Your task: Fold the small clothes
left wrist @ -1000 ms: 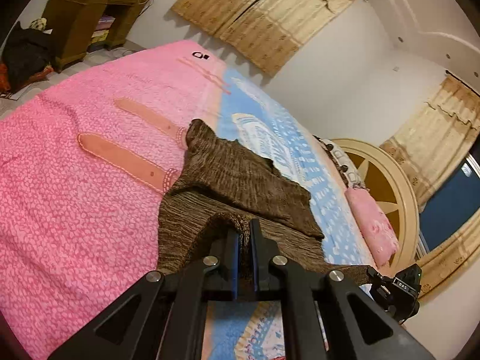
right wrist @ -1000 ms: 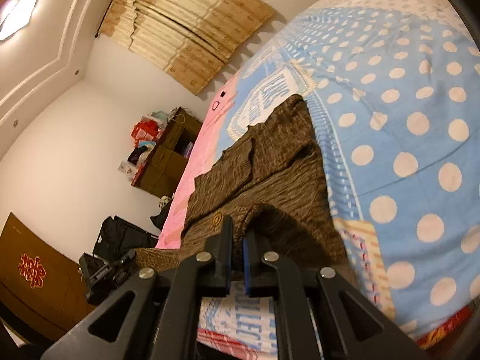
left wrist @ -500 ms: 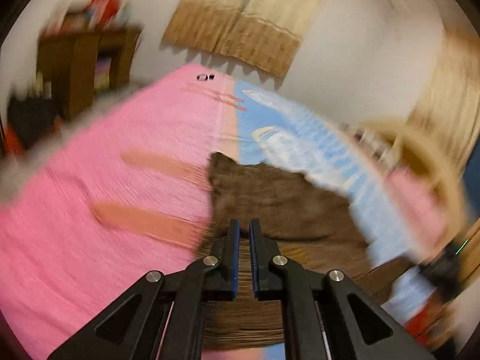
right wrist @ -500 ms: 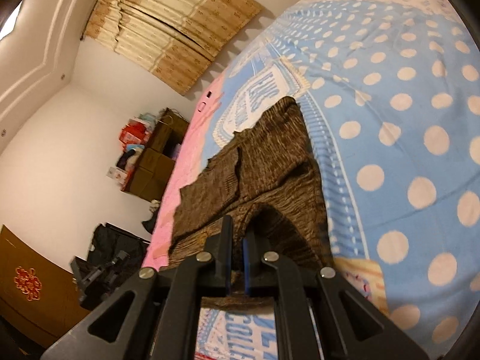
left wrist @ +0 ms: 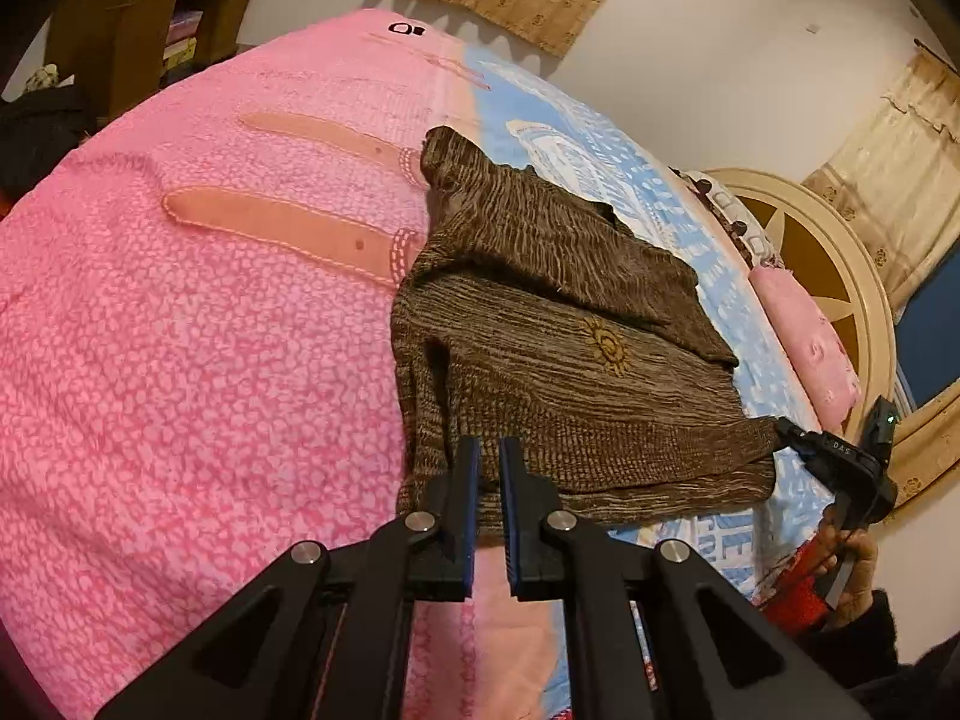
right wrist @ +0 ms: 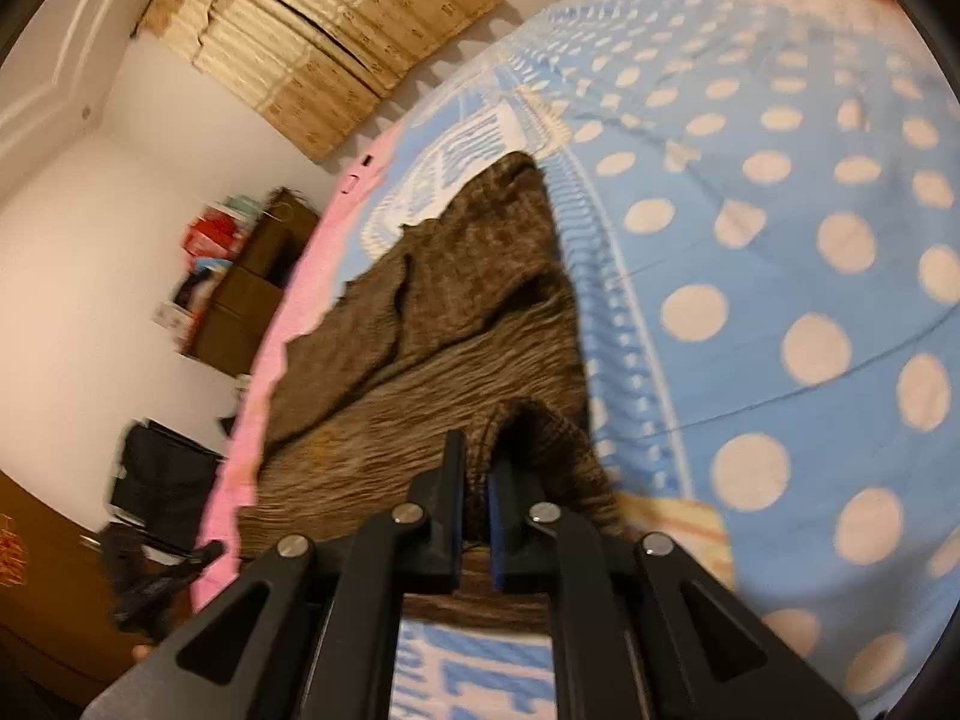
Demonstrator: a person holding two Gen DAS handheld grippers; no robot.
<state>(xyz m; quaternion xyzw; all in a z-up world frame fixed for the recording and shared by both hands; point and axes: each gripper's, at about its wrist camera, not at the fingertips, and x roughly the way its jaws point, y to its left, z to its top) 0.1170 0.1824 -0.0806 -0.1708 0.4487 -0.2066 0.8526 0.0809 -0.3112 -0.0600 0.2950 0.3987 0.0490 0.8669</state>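
A brown knitted sweater (left wrist: pixel 558 324) with a small sun emblem lies on the bed, its sleeves folded across its far part. My left gripper (left wrist: pixel 489 450) hovers over the sweater's near left hem. Its jaws are shut to a thin slit and I see no cloth pinched in it. My right gripper (right wrist: pixel 477 462) has a raised fold of the sweater (right wrist: pixel 420 372) between its fingers, and its jaws are opening. In the left wrist view the right gripper (left wrist: pixel 789 435) sits at the sweater's near right corner, which is drawn out to its tip.
The bedspread is pink (left wrist: pixel 180 330) on the left half and blue with pale dots (right wrist: pixel 780 270) on the right. A pink pillow (left wrist: pixel 804 336) and a round headboard (left wrist: pixel 840 276) are at the right. A wooden cabinet (left wrist: pixel 150 18) and a dark bag (right wrist: pixel 162 480) stand beyond the bed.
The left gripper has come down and the hem it held up now lies flat on the bed. The right gripper has sunk closer to the sweater, still with a fold at its tips.
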